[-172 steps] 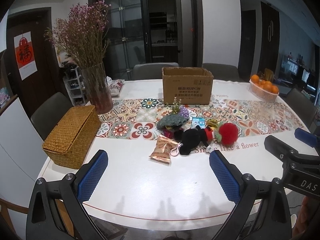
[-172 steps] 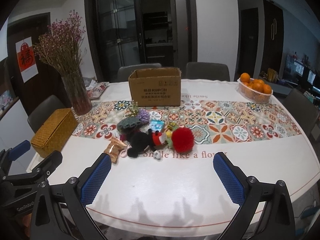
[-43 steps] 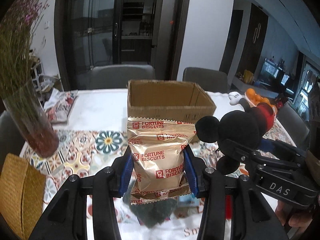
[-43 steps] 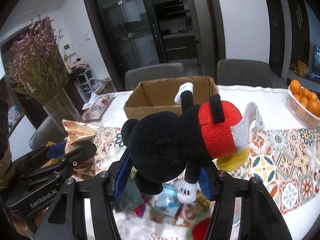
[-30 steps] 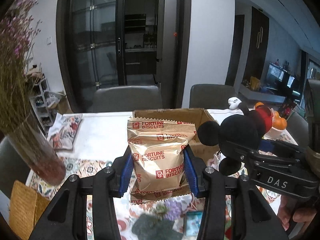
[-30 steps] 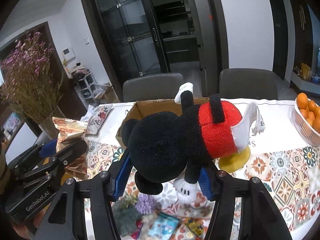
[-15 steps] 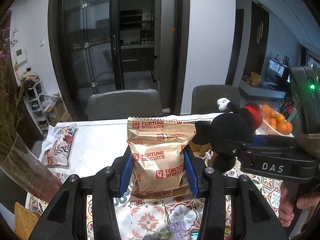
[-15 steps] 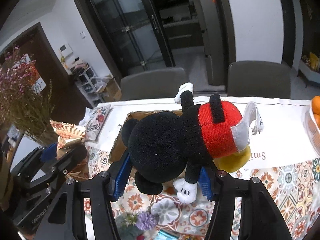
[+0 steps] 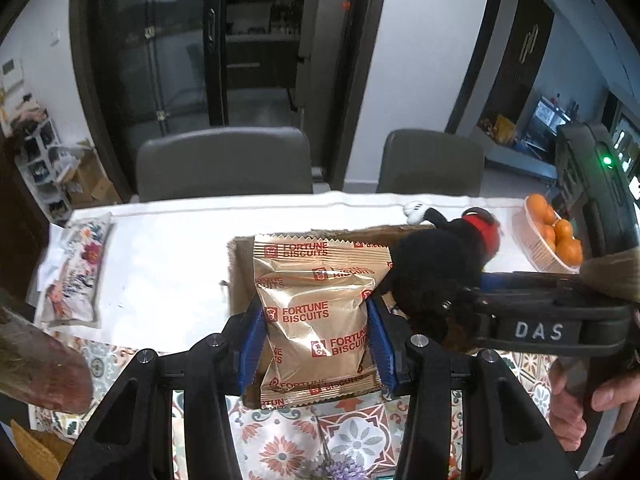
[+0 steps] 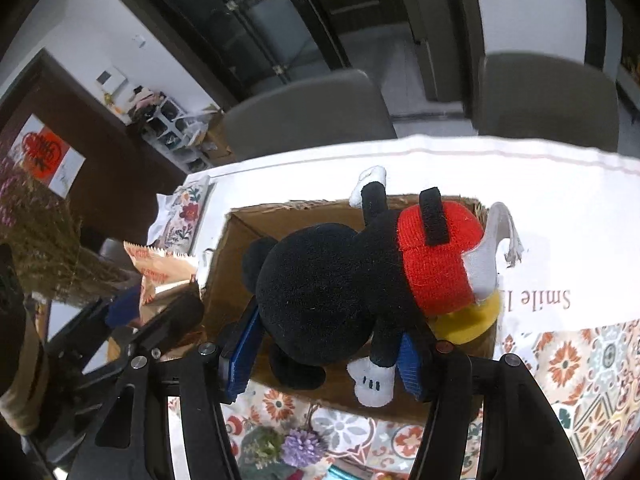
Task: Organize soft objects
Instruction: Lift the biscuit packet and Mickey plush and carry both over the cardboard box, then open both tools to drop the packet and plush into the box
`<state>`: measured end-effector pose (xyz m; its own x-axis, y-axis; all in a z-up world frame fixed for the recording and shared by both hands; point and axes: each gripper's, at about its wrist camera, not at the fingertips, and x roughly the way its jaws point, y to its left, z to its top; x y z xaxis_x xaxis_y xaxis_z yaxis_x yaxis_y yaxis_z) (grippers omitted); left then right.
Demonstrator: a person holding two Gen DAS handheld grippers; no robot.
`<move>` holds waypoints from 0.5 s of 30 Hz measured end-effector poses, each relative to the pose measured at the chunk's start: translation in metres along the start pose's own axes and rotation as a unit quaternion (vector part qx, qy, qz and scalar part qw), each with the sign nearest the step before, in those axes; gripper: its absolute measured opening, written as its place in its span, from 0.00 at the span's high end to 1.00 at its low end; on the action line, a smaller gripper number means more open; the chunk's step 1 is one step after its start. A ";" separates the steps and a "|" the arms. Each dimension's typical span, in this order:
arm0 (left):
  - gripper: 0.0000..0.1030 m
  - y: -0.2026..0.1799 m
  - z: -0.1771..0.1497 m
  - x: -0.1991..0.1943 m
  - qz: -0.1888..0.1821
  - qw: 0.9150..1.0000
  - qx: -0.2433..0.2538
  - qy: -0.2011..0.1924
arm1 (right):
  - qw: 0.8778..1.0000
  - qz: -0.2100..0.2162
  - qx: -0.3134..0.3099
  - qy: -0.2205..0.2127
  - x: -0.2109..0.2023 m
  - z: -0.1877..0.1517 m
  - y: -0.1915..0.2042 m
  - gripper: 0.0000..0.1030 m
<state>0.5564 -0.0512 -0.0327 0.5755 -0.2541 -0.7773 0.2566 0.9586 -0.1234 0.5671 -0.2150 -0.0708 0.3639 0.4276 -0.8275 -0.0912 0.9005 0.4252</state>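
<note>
My left gripper [image 9: 316,344] is shut on a gold Fortune Biscuits packet [image 9: 318,316] and holds it above the left part of the open cardboard box [image 9: 240,276]. My right gripper [image 10: 326,346] is shut on a black and red Mickey plush [image 10: 360,280] and holds it over the same box [image 10: 236,264]. The plush also shows in the left wrist view [image 9: 440,264], just right of the packet. The packet shows in the right wrist view [image 10: 160,268] at the left. The box floor is mostly hidden by the held things.
A vase of dried flowers [image 10: 44,248] stands at the left. A basket of oranges [image 9: 548,240] is at the right. A floral pouch [image 9: 76,272] lies back left. A purple flower ball [image 10: 302,446] lies on the patterned runner [image 10: 580,364]. Chairs stand behind the table.
Both grippers have moved forward and tilted down, so the box now lies right under the packet and the plush. Both grips are unchanged.
</note>
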 end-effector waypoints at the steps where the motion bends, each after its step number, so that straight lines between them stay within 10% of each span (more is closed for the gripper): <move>1: 0.55 0.000 0.001 0.004 -0.004 1.000 0.000 0.006 | 1.000 0.002 0.004 0.007 0.004 0.002 -0.003 0.39; 7: 0.33 0.005 0.005 0.025 -0.015 0.999 -0.010 0.037 | 0.998 0.010 0.038 0.049 0.027 0.009 -0.015 0.32; 15: 0.30 0.010 0.005 0.022 0.007 0.999 -0.014 0.039 | 0.997 -0.038 0.019 0.061 0.029 0.007 -0.009 0.31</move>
<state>0.5751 -0.0481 -0.0479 0.5158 -0.2300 -0.8253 0.2264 0.9656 -0.1276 0.5849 -0.2109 -0.0959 0.2536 0.3664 -0.8952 -0.0316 0.9281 0.3709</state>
